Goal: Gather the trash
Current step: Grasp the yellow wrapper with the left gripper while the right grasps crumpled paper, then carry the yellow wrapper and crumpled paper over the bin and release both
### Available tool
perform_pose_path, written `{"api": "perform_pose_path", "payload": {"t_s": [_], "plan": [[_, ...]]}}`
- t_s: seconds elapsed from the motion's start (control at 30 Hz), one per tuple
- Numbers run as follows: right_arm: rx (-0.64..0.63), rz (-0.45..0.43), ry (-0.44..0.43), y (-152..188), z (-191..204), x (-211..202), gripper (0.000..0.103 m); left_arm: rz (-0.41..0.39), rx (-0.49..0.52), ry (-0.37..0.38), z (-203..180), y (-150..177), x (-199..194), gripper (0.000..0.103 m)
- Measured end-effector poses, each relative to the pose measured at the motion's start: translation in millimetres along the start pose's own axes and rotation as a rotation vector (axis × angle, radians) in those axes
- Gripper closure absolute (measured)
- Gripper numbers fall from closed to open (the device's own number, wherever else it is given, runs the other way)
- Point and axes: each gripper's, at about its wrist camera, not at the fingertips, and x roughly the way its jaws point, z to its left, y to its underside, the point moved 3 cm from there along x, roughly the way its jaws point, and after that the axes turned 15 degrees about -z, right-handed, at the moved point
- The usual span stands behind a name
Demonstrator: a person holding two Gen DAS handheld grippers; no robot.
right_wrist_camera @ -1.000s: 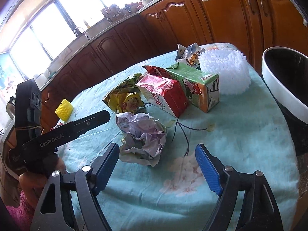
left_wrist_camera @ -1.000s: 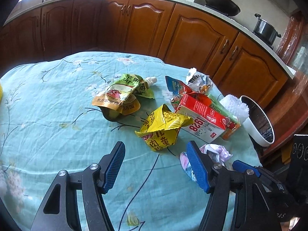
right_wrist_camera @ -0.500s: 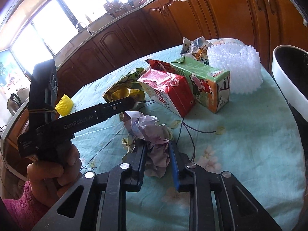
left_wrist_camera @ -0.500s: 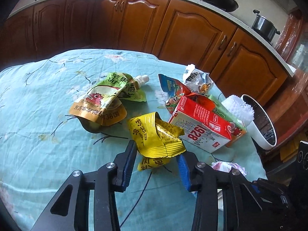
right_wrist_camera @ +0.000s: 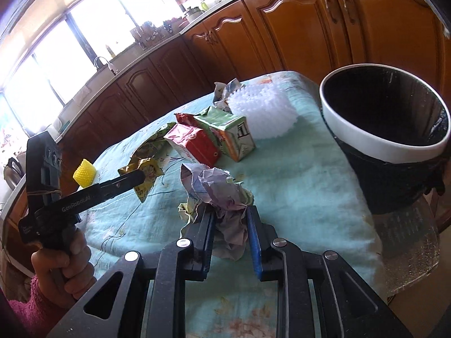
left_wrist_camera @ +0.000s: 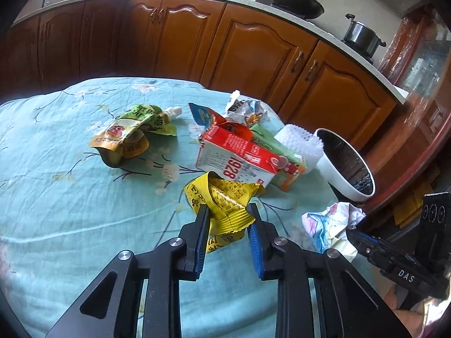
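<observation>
The left gripper is closed on a crumpled yellow wrapper, its 2 blue-padded fingers pressing the wrapper from either side; whether the wrapper touches the cloth cannot be told. The right gripper is clamped on a wad of crumpled paper, which bulges out above and below the fingers.

Both sit over a round table covered with a light blue flowered cloth. Toward the far edge of the table lies the rest of the trash: a red and white carton printed 1928, with a green and orange carton touching its side, a torn silver wrapper behind them, and a white bumpy plastic piece just beside the green carton at the table's right edge. A flattened green and orange pouch with a white spout lies apart from these, toward the middle of the table. A small yellow bumpy object sits near the left edge.

Off the right edge of the table stands a bin with a white rim and dark inside. Brown wooden cabinets run behind the table, with a black pan and a steel pot on the counter above them.
</observation>
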Motion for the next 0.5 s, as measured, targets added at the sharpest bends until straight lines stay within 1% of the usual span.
{"api": "perform_pose_path", "payload": {"t_s": [0.2,0.5], "plan": [[0.031,-0.044,0.042,-5.0,-24.1,-22.4,0.08,0.004,0.031,0.065,-29.1,2.5,-6.0,0.078],[0.056,-0.092,0.081,-13.3,-42.3,-37.4,0.08,0.018,0.077,0.114,-65.2,5.3,4.3,0.078]]}}
